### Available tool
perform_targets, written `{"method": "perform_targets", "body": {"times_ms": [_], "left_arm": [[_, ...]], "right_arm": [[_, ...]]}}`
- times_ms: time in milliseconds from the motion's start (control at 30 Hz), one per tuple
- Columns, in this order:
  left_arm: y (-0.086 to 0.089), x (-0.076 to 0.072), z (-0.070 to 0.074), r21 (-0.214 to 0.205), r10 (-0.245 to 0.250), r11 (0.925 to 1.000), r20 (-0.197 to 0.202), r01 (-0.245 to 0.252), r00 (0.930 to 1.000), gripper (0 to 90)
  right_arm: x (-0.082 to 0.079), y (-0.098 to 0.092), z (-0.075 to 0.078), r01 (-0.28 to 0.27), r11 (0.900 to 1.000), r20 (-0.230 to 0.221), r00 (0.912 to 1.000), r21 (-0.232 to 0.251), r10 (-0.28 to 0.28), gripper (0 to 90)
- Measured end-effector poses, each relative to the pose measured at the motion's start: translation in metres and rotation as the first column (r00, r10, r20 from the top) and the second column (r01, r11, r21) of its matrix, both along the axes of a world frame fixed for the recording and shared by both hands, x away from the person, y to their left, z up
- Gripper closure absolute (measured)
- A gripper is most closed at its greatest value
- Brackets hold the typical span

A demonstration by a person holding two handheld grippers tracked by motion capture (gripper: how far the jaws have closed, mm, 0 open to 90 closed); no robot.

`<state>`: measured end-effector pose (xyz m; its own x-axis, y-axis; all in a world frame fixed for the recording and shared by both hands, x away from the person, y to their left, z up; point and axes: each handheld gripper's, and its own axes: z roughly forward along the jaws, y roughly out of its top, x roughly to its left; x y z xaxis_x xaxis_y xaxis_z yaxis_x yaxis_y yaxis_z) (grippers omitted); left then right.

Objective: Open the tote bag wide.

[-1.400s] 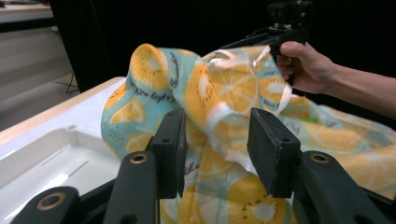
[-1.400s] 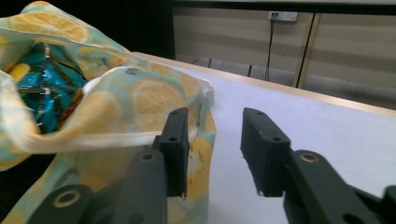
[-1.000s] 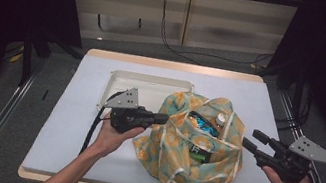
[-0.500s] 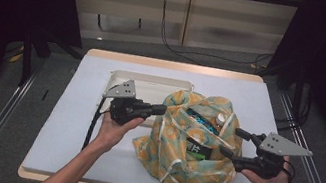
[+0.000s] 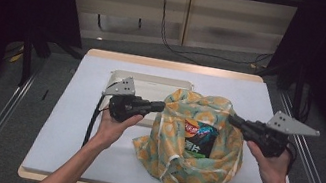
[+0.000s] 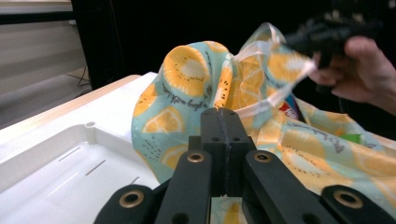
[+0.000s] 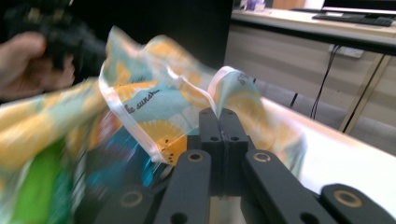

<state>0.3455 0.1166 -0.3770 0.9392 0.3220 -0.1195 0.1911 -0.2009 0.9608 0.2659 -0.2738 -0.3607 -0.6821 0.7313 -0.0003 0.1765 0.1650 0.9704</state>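
Item: soft fabric bag printed with orange citrus slices on pale teal, trimmed in white ribbon (image 5: 196,150). It sits on the white-topped table with a wooden edge (image 5: 68,125), right of centre and toward the person's side, mouth held wide.

Left gripper (image 5: 162,105): black two-jaw tool held in the person's left hand (image 5: 114,126). It is clenched on the left rim of the bag; in the left gripper view the jaws meet flat with the printed cloth (image 6: 187,88) rising just beyond them and fabric showing beneath.

Right gripper (image 5: 232,119): black two-jaw tool in the person's right hand (image 5: 272,164). Its jaws have just been closing, and they are now clamped on the right rim of the bag. In the right gripper view, which is blurred, white ribbon trim (image 7: 219,77) and cloth run straight into the closed jaw line.

Contents: a dark snack packet with red, white and blue print (image 5: 199,138) stands upright in the open mouth; a green patch shows lower in the bag, too small to identify.

Adjacent: a shallow white plastic tray (image 5: 152,82) lies behind the left gripper, touching or just beside the bag's far left edge.

Cables: a black lead (image 5: 92,119) trails from the left gripper toward the table's near edge.
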Motion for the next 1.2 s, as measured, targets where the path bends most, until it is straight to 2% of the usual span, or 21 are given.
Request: {"method": "perform_targets", "body": {"times_ms": [100,133,200,233,300,400,467,500,533,600,633,733,800,900,967,1067,1100,1133,1167,1200], "left_arm": [[-0.001,0.004,-0.003,0.008,0.01,0.9999,-0.014,-0.01,0.9999,90.0],[-0.001,0.006,-0.004,0.013,0.01,0.9999,-0.015,-0.01,0.9998,90.0],[-0.001,0.008,-0.006,0.02,0.016,0.9997,-0.017,-0.015,0.9997,90.0],[0.001,0.009,-0.008,0.04,0.024,0.9989,-0.02,-0.024,0.9995,90.0],[0.001,0.01,-0.009,0.04,0.03,0.9988,-0.026,-0.029,0.9992,90.0],[0.004,0.013,-0.013,0.093,0.034,0.9951,-0.013,-0.033,0.9993,90.0],[0.007,0.014,-0.015,0.097,0.052,0.9941,-0.022,-0.049,0.9984,90.0],[0.008,0.015,-0.016,0.096,0.055,0.994,-0.026,-0.053,0.9981,90.0],[0.01,0.015,-0.018,0.092,0.06,0.9942,-0.032,-0.056,0.9977,90.0],[0.012,0.015,-0.022,0.111,0.077,0.9911,-0.033,-0.073,0.9965,90.0],[0.014,0.016,-0.026,0.12,0.084,0.9897,-0.044,-0.078,0.9955,90.0],[0.016,0.018,-0.031,0.127,0.077,0.9895,-0.056,-0.07,0.9955,90.0],[0.015,0.016,-0.034,0.147,0.075,0.9869,-0.059,-0.066,0.9954,90.0],[0.014,0.013,-0.038,0.164,0.059,0.9854,-0.076,-0.046,0.9954,90.0],[0.012,0.012,-0.039,0.189,0.052,0.9812,-0.082,-0.036,0.9952,90.0],[0.013,0.01,-0.044,0.225,0.051,0.9739,-0.093,-0.029,0.9944,90.0],[0.013,0.01,-0.044,0.225,0.051,0.9739,-0.093,-0.029,0.9944,90.0],[0.013,0.009,-0.047,0.253,0.056,0.9668,-0.087,-0.033,0.9946,90.0],[0.014,0.007,-0.051,0.251,0.054,0.9676,-0.105,-0.026,0.993,90.0],[0.015,0.005,-0.055,0.236,0.044,0.9718,-0.132,-0.012,0.9903,90.0]], "right_arm": [[0.022,0.0,0.007,0.034,0.9988,-0.004,0.9994,0.034,-0.034,90.0],[0.037,-0.001,0.007,0.056,0.9975,-0.015,0.9983,0.042,-0.055,90.0],[0.051,-0.001,0.004,0.075,0.996,-0.036,0.9967,0.049,-0.073,90.0],[0.057,-0.001,0.001,0.077,0.9956,-0.049,0.9961,0.053,-0.074,90.0],[0.061,-0.001,-0.001,0.082,0.9955,-0.058,0.9952,0.047,-0.079,90.0],[0.073,0.003,-0.015,0.086,0.9963,-0.108,0.9906,0.012,-0.084,89.7],[0.079,0.006,-0.023,0.086,0.9956,-0.127,0.9886,0.037,-0.081,88.9],[0.083,0.009,-0.029,0.085,0.9958,-0.141,0.9868,0.034,-0.079,87.9],[0.083,0.009,-0.029,0.085,0.9958,-0.141,0.9868,0.034,-0.079,87.9],[0.086,0.012,-0.035,0.089,0.996,-0.153,0.9845,0.012,-0.086,87.9],[0.087,0.012,-0.039,0.077,0.997,-0.173,0.9821,0.003,-0.075,88.5],[0.086,0.011,-0.048,0.071,0.9972,-0.188,0.9794,-0.021,-0.074,88.6],[0.086,0.01,-0.051,0.075,0.997,-0.197,0.9775,-0.017,-0.077,88.6],[0.08,0.005,-0.068,0.069,0.9976,-0.231,0.9707,0.003,-0.067,88.9],[0.079,0.005,-0.07,0.07,0.9975,-0.236,0.9694,0.005,-0.067,89.0],[0.076,0.005,-0.077,0.065,0.9975,-0.249,0.966,-0.027,-0.07,89.0],[0.076,0.005,-0.077,0.065,0.9975,-0.249,0.966,-0.027,-0.07,89.0],[0.076,0.005,-0.077,0.083,0.9952,-0.246,0.9647,-0.051,-0.093,88.9],[0.076,0.004,-0.078,0.091,0.9938,-0.25,0.9628,-0.065,-0.104,88.1],[0.076,0.002,-0.08,0.092,0.9936,-0.258,0.9603,-0.066,-0.106,86.7]]}}
